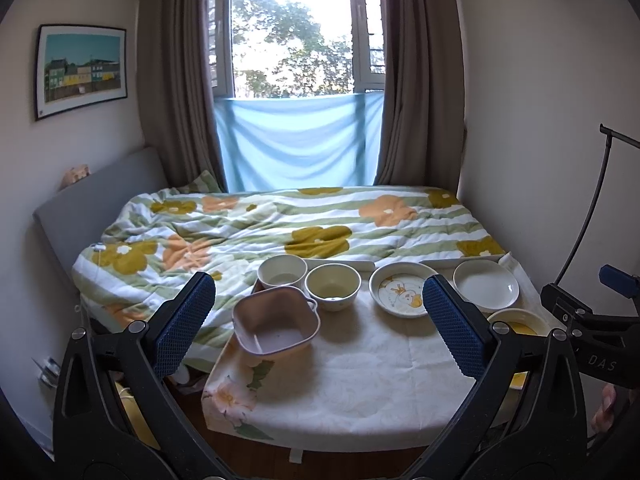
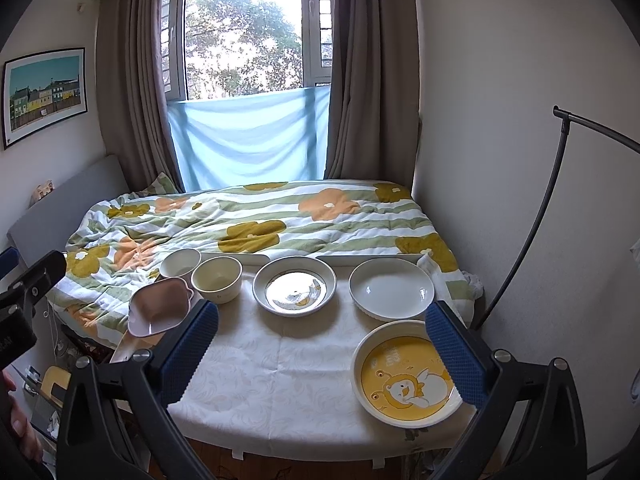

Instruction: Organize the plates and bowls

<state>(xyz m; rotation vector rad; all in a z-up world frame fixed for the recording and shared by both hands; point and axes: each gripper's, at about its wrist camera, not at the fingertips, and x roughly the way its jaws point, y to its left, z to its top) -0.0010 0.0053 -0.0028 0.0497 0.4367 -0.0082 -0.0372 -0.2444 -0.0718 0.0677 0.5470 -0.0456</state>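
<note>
Both grippers hover over the near edge of the table (image 2: 288, 364), nothing held; left gripper (image 1: 318, 320) jaws wide apart, right gripper (image 2: 320, 354) jaws wide apart too. Dishes all on the white cloth: pink square bowl (image 1: 275, 320) at the left edge, tilted toward camera, one corner looks to overhang the table in the right wrist view, can't confirm; white cup-bowl (image 1: 282, 271) behind it at the far-left corner; cream bowl (image 1: 333, 286) just right of that, touching or nearly touching the pink one; cartoon plate (image 1: 402, 289) centre-back; plain white plate (image 2: 391, 287) back right, apart from it; yellow duck plate (image 2: 408, 384) near right, its far rim just beside the white plate, partly behind the right gripper's right finger. Bed with flowered quilt (image 2: 256, 220) directly behind the table; window and curtains beyond.
</note>
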